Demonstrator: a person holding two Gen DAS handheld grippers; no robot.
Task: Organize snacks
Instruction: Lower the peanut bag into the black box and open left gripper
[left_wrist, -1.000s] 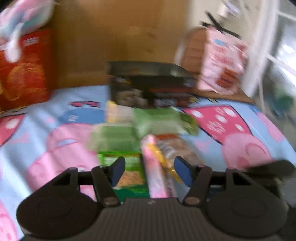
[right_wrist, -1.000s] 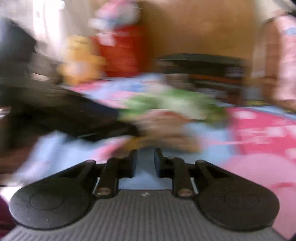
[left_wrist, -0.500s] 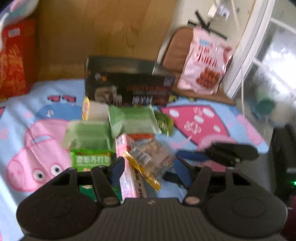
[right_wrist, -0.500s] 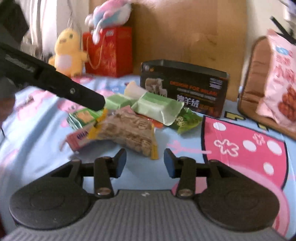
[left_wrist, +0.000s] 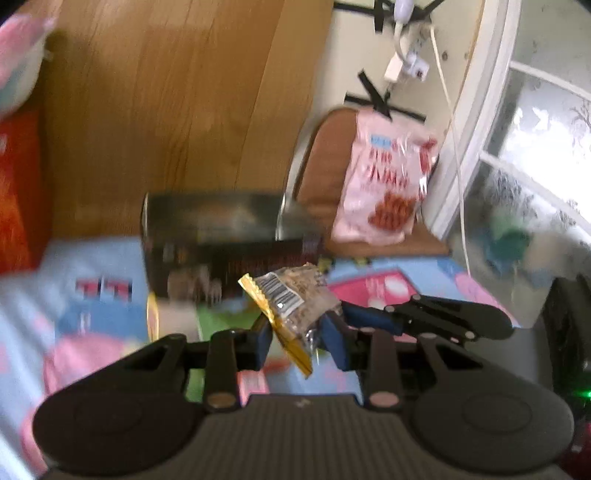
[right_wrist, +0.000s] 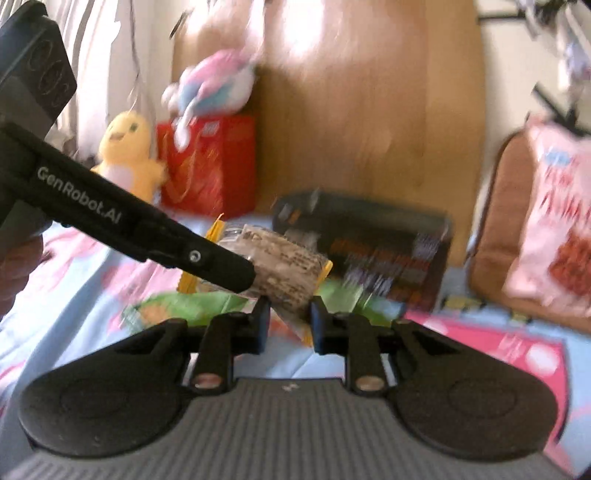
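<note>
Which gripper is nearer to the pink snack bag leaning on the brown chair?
Right, I'd judge. The right gripper sits between the left gripper and the pink snack bag, which stands far off to both grippers' right.

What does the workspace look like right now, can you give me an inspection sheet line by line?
Surface: cartoon-print blue and pink sheet.
Job's things: clear snack packet with yellow ends, lifted off the sheet; green packets lying below.
Clutter: black box, red gift bag, yellow chick plush, pink snack bag.
Grippers: left gripper and right gripper both closed on the snack packet.
Cables: white cord down the wall.
Surroundings: wooden board, window.
</note>
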